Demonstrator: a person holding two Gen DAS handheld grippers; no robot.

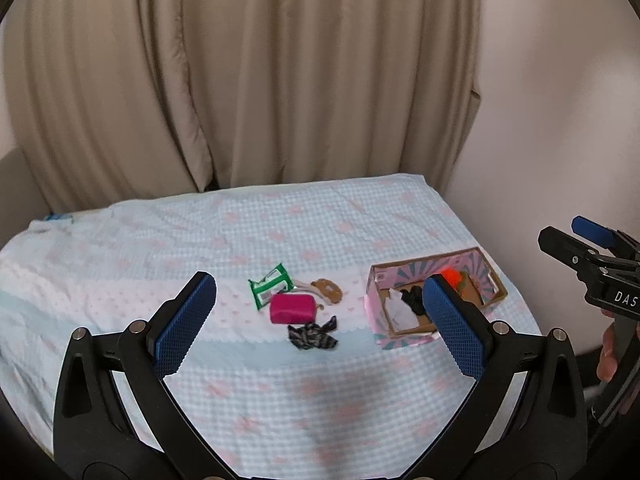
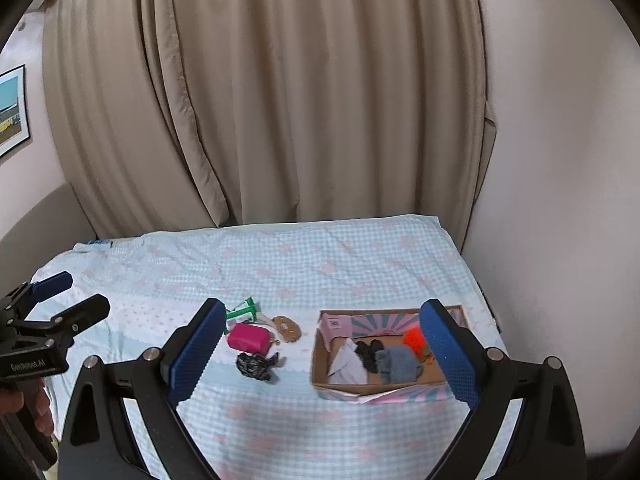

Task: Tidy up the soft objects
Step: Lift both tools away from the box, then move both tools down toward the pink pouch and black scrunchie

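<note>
Left gripper (image 1: 320, 316) fills the bottom of its frame, jaws wide apart, nothing between them, held above the bed (image 1: 280, 380). Right gripper (image 2: 324, 354) same in its own view: jaws spread, empty, above the near bed edge. Mid-frame on the checked cover, a loose cluster: dark patterned cloth (image 1: 313, 336) nearest, pink pouch (image 1: 292, 309) just behind and touching or nearly so, green packet (image 1: 269, 285) behind-left of the pouch, brown piece (image 1: 329, 289) behind-right. Box (image 2: 336, 394) sits right of the cluster, apart from it, open top. Inside, in the right wrist view: white cloth (image 2: 348, 364) at left, black item (image 2: 368, 354) centre, grey cloth (image 2: 396, 364) beside it, orange item (image 2: 414, 338) at the far right, partly hidden by a finger. Upper frame: beige curtain (image 1: 280, 80) behind the bed, wall (image 1: 560, 120) at right, framed picture (image 2: 12, 108) at far left.
</note>
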